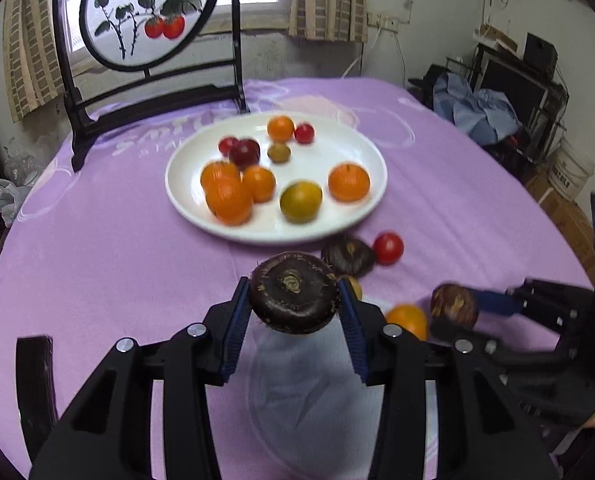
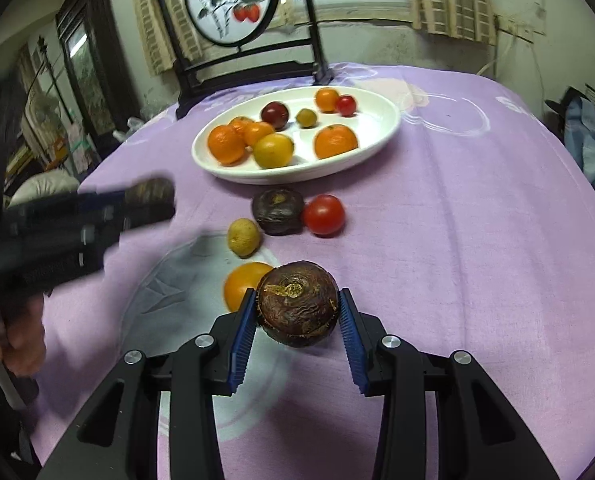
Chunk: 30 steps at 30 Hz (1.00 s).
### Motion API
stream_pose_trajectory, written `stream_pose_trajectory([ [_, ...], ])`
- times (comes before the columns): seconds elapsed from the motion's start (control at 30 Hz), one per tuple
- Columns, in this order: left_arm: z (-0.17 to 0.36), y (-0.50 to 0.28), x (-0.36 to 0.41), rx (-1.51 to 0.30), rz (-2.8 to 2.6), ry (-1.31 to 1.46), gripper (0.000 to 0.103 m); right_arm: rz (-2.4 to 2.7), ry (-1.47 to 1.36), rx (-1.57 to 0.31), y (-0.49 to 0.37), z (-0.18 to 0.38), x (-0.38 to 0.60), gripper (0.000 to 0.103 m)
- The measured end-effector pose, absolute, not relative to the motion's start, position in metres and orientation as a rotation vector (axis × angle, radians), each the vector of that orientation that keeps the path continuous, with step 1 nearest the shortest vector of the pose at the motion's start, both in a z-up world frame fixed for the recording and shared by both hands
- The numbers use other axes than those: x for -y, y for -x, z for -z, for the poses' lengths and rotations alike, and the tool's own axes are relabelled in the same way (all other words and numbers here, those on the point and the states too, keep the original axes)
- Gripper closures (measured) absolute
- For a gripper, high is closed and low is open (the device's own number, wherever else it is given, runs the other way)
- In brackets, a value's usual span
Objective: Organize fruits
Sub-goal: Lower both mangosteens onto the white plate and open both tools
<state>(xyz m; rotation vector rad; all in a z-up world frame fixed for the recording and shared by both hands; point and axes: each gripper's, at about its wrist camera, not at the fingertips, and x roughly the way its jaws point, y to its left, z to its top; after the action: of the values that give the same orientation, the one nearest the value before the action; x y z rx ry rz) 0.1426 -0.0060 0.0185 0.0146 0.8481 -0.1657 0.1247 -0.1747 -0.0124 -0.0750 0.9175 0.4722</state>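
My left gripper (image 1: pixel 295 300) is shut on a dark brown water chestnut (image 1: pixel 293 292), held above the purple cloth short of the white plate (image 1: pixel 185 200). My right gripper (image 2: pixel 297 308) is shut on another dark water chestnut (image 2: pixel 297 304); it shows at the right of the left wrist view (image 1: pixel 455 306). The plate (image 2: pixel 377 136) holds several oranges, small red fruits and a yellow-green one (image 2: pixel 273 151). Loose on the cloth lie a third chestnut (image 2: pixel 277 210), a red tomato (image 2: pixel 323 215), a small yellow fruit (image 2: pixel 243 237) and an orange (image 2: pixel 241 284).
A black-framed round painted screen (image 1: pixel 149 12) stands at the table's far edge behind the plate. A dark flat object (image 1: pixel 33 384) lies at the table's near left. Clutter and a white bucket (image 1: pixel 573 168) stand off the table to the right.
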Motion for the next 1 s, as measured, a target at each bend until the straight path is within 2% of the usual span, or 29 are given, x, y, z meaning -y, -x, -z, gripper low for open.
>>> stream_pose_trajectory([
  [0.27,-0.036,-0.209,-0.006,-0.811,0.082,0.051,0.06,-0.485,0.142,-0.787,-0.18,-0.034,0.155,0.062],
  [0.63,-0.004,-0.292,-0.029,-0.898,-0.007,0.129,0.059,-0.469,0.114,-0.835,-0.277,-0.002,0.125,0.061],
  [0.7,-0.004,-0.295,-0.032,-0.882,0.005,0.164,0.042,-0.481,0.113,-0.843,-0.285,0.004,0.121,0.059],
  [0.73,-0.005,-0.295,-0.032,-0.873,0.01,0.175,0.04,-0.48,0.109,-0.843,-0.286,0.005,0.12,0.059],
  [0.8,-0.009,-0.295,-0.032,-0.865,0.017,0.196,0.026,-0.477,0.097,-0.838,-0.285,0.005,0.121,0.059],
  [0.93,-0.022,-0.283,-0.031,-0.84,0.013,0.198,0.021,-0.482,0.072,-0.83,-0.274,-0.003,0.13,0.059],
  [1.0,-0.028,-0.272,-0.03,-0.836,-0.008,0.188,0.014,-0.486,0.085,-0.822,-0.261,-0.008,0.136,0.056],
])
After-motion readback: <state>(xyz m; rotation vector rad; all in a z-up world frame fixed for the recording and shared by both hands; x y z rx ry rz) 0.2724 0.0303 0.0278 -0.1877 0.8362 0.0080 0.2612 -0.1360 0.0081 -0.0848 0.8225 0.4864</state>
